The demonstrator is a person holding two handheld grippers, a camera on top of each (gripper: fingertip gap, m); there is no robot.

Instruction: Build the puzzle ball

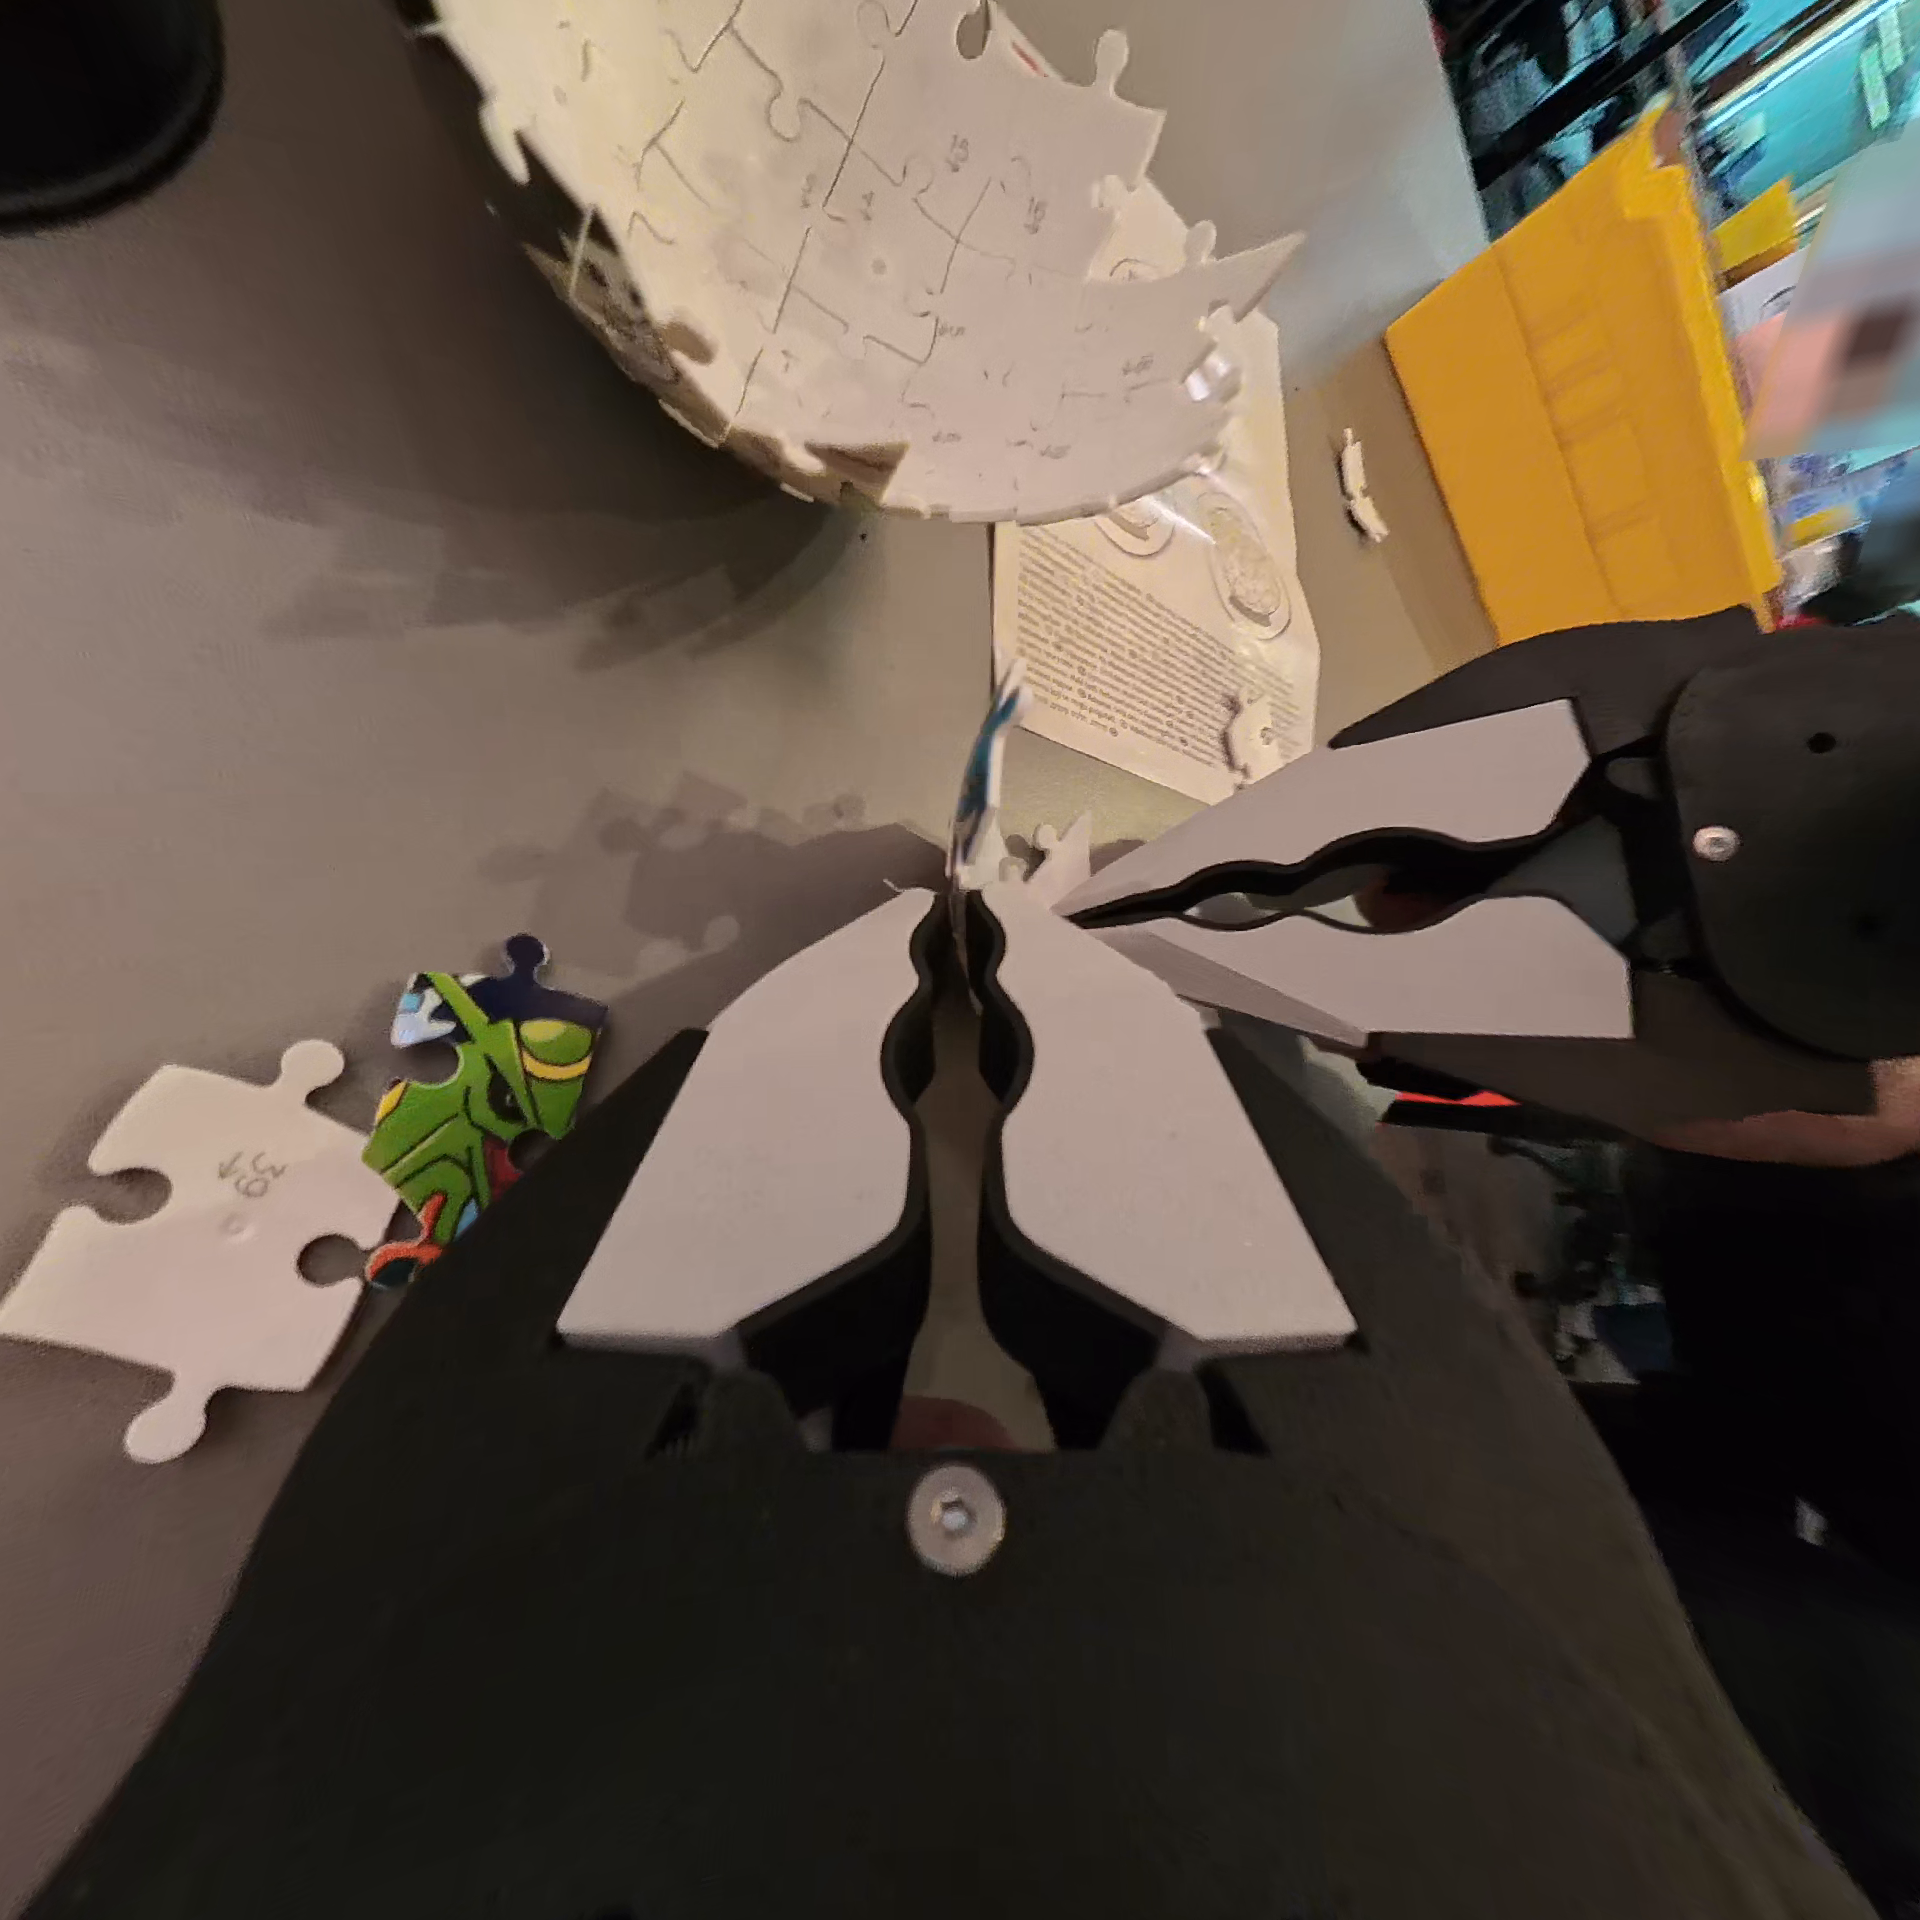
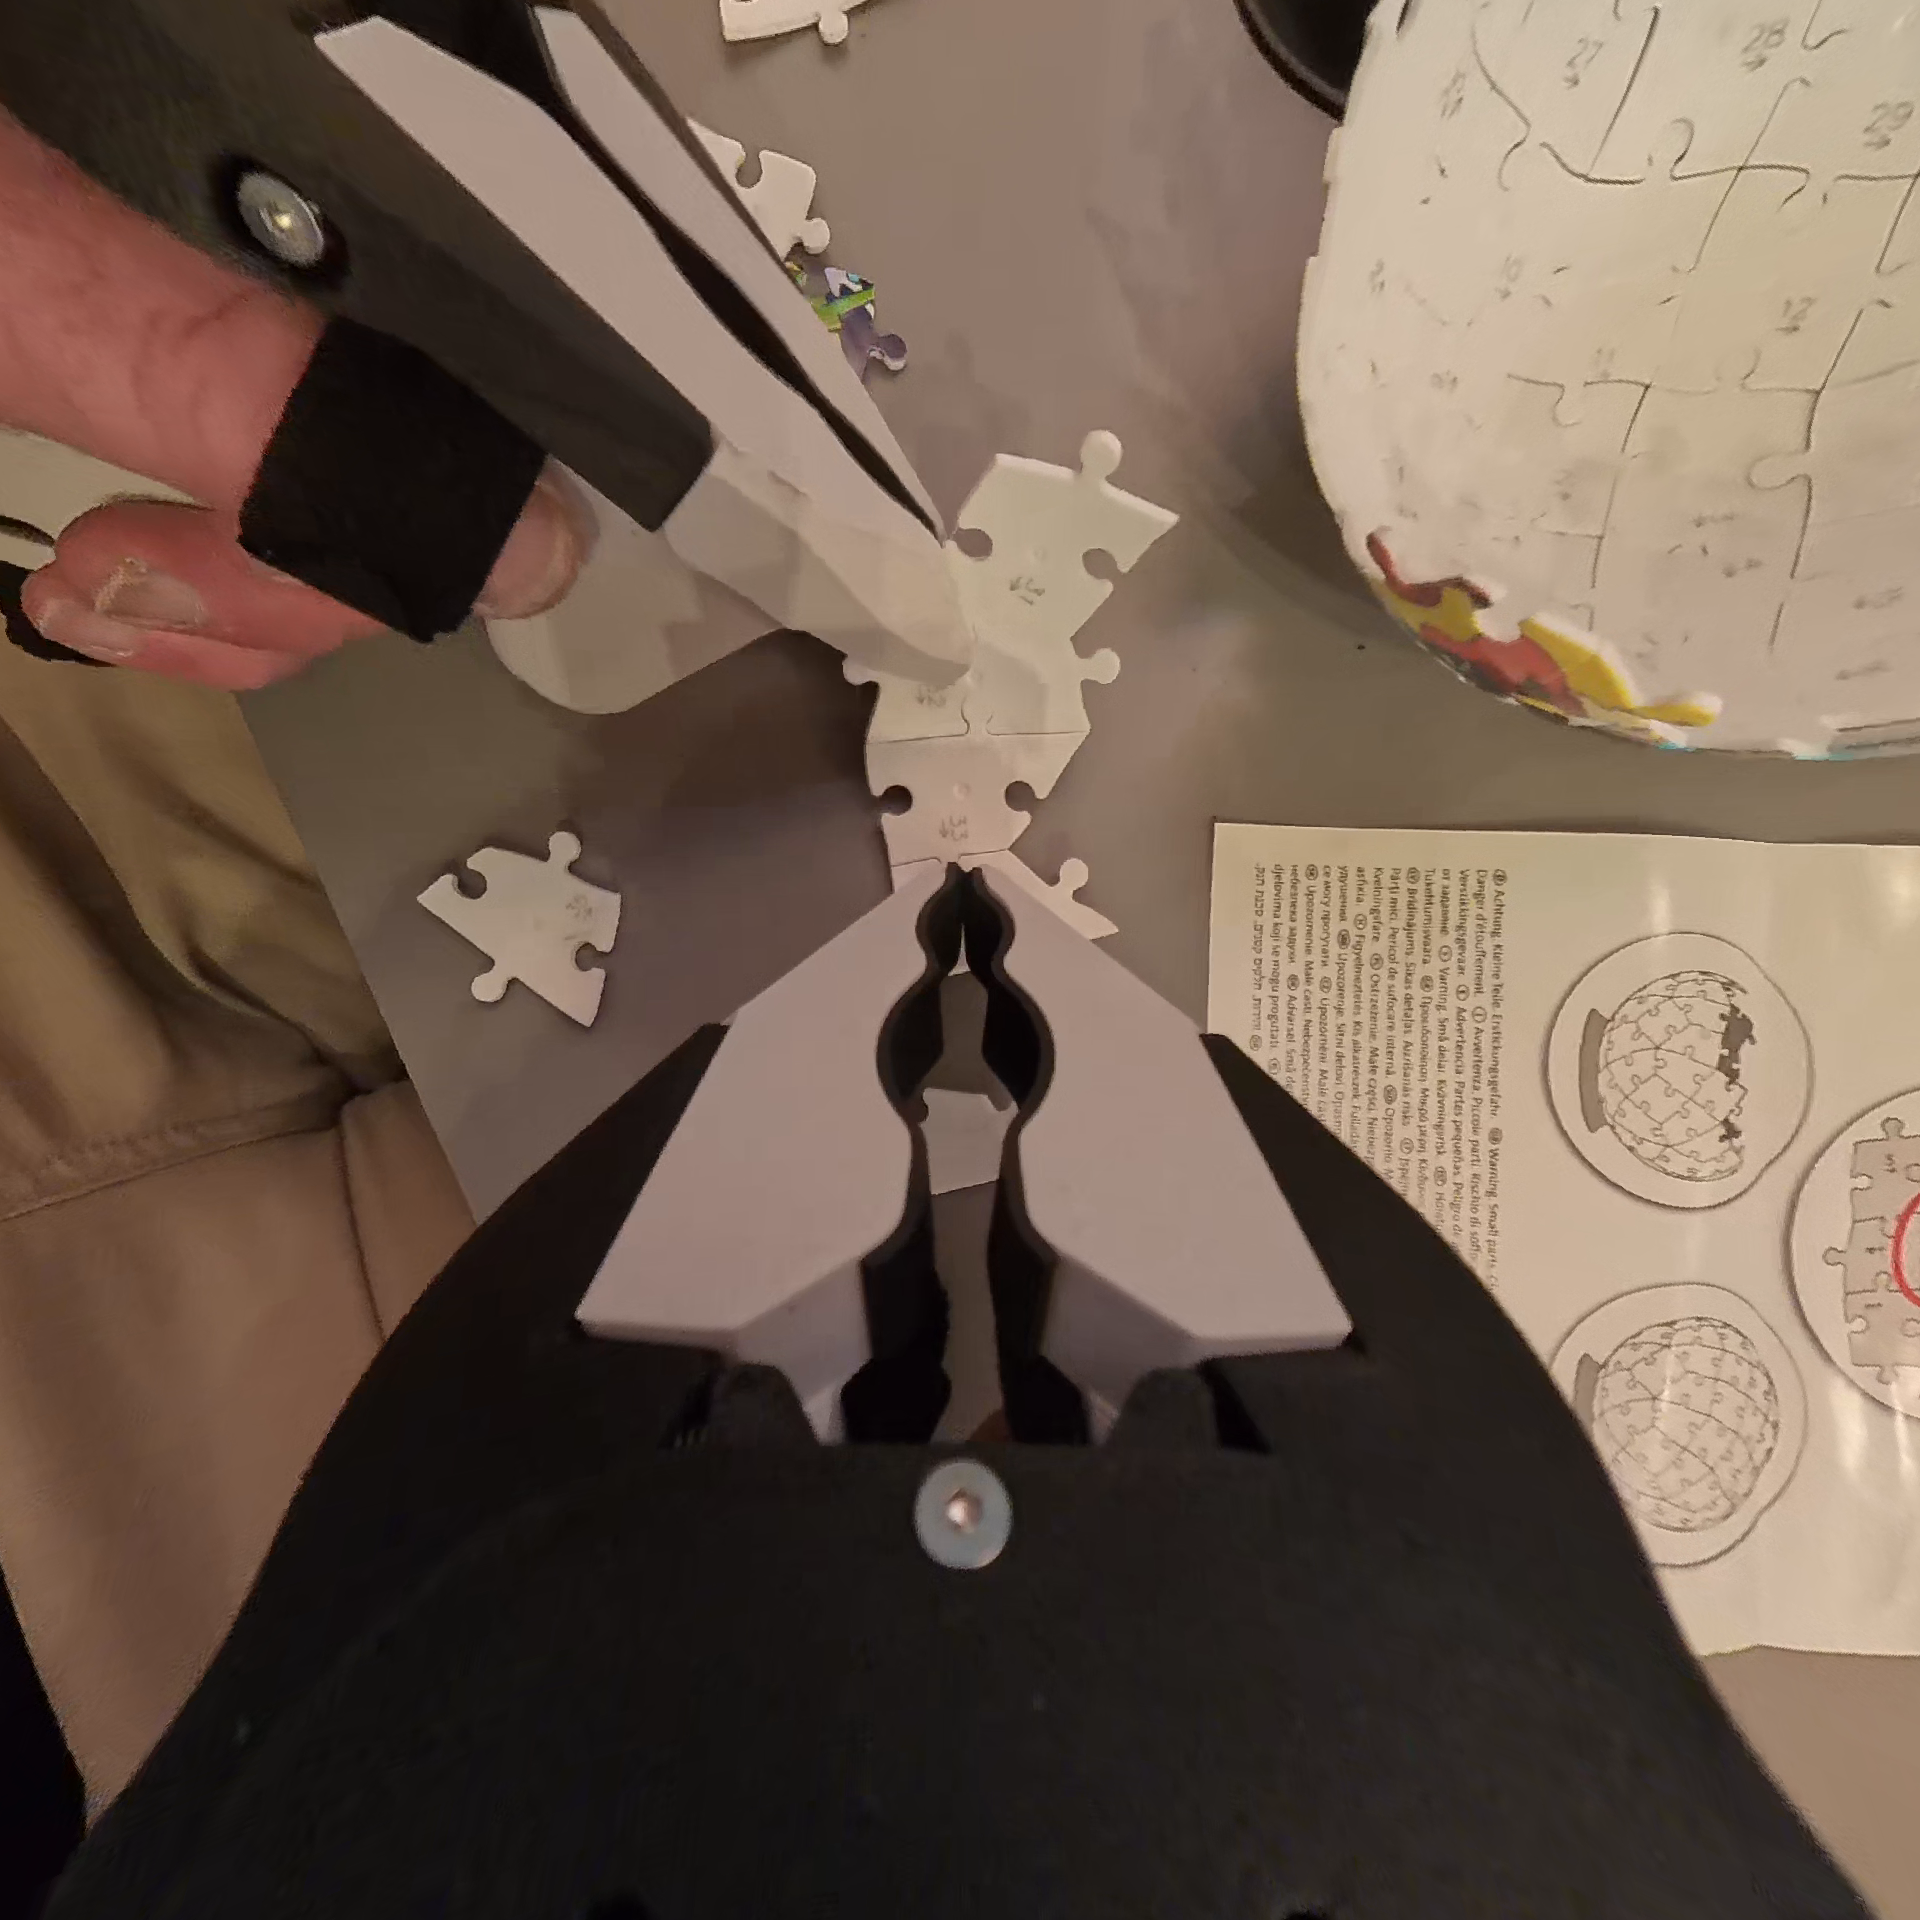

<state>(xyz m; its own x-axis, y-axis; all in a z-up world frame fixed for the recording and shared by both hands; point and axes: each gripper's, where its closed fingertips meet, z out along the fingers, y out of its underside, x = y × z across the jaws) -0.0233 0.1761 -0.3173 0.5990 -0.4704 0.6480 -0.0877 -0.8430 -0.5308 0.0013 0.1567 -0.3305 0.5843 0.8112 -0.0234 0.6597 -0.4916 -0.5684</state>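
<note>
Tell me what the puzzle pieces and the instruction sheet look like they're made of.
Chain of joined pieces: likely rigid plastic, matte white backs, curved and holding shape between both shut grippers. Instruction sheet: thin printed paper, lying flat on the grey table.

Each camera sits on its own gripper, looking forward along the two fingers and down at a grey table [image 2: 1091,260] from close range. The left wrist view faces across the table toward a far yellow bin [image 1: 1579,416]. The right wrist view looks almost straight down. Both views share the joined strip of puzzle pieces [image 2: 977,727], the partly built puzzle ball [image 1: 883,260] and the instruction sheet [image 2: 1558,1143].
</note>
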